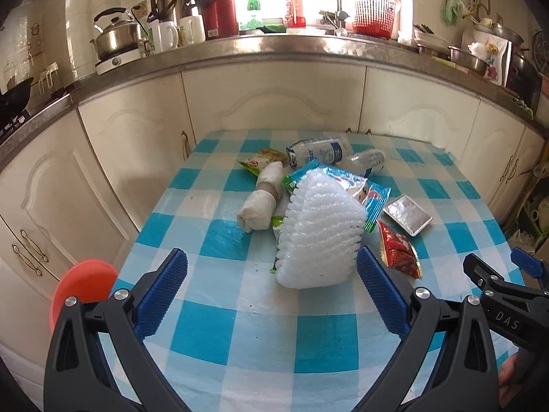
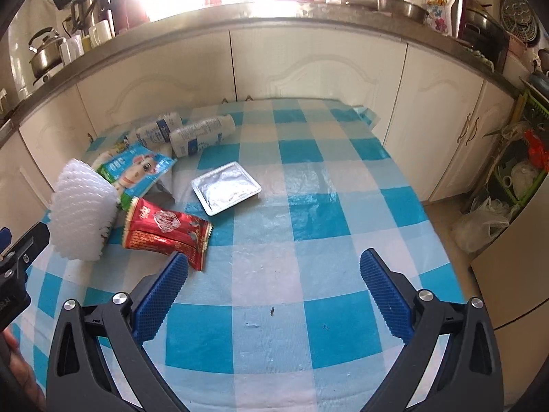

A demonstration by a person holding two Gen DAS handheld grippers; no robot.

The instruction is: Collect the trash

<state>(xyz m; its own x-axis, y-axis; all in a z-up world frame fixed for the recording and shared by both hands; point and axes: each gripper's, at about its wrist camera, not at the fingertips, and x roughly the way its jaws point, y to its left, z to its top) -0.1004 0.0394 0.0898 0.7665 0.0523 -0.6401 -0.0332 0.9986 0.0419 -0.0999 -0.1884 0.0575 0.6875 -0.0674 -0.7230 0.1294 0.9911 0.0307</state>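
Both hand-held grippers are hovering spread and empty over the table (image 2: 308,206), with the trash pile lying ahead.

The left hand-held gripper (image 1: 272,286) is facing the white foam net (image 1: 320,230), which is sitting just ahead of its fingertips and roughly centred between the spread jaws, its long axis running away from the camera. The right hand-held gripper (image 2: 274,288) is also gaping wide, holding nothing; the red wrapper (image 2: 168,231) is lying just ahead and left of its left finger, long axis crosswise, and the foil tray (image 2: 226,187) is sitting farther ahead. Behind these, the blue snack bag (image 2: 137,170) and two bottles (image 2: 202,135) are lying toward the far left edge. Judging by position, the left one is nearer the foam net, the right one nearer the red wrapper.
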